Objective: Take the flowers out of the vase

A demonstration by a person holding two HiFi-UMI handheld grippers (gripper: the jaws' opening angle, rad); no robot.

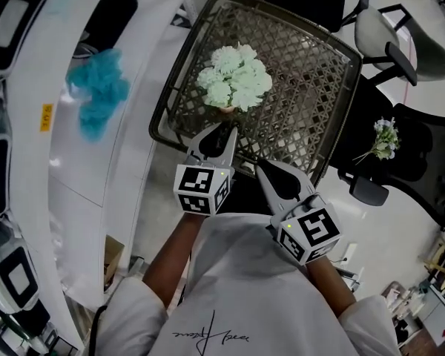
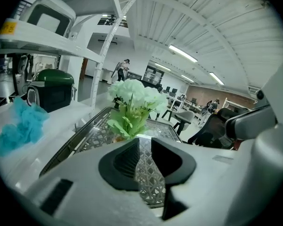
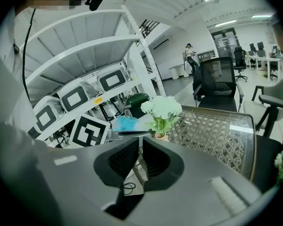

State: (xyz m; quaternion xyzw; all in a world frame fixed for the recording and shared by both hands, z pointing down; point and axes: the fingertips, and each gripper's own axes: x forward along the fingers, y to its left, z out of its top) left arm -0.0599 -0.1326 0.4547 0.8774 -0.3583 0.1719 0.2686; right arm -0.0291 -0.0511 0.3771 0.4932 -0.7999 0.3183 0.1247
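STATUS: not begun. Flowers (image 1: 236,78) all in vase (image 3: 159,136); none pulled, none laid down. Left to do, by my reading: reach in, grip stems, lift clear, put aside.

ITEMS, near to far:

1. R gripper (image 1: 261,166). Nearest the body, short of table edge, pointing fwd and down. Jaws all but together, thin slit only; nothing in it, touching nothing. Idle, as far as can be judged.

2. L gripper (image 1: 225,130). Ahead of R, tips over near edge of table, aimed at flowers. Jaws part open, modest gap; only table mesh seen through it in L gripper view. Empty, no contact with stems or vase. Close to bouquet but apart from it. Prob. the working gripper; gap looks wide enough for the stem bunch, though not sure.

3. Table (image 1: 304,87). Glass top over wicker mesh, dark rim. Bare except for vase.

4. Vase w/ flowers. Upright on near-left part of table. Pale green-white heads bunched tight, green leaves below, small tan pot mostly hidden under blooms from head view.

5. Shelf (image 1: 144,65), L of table, white. Blue tuft (image 1: 98,93) lying on it, well apart from vase.

6. Chair (image 1: 423,162), R of table, dark. Small posy (image 1: 384,138) resting on it; not in any vase.
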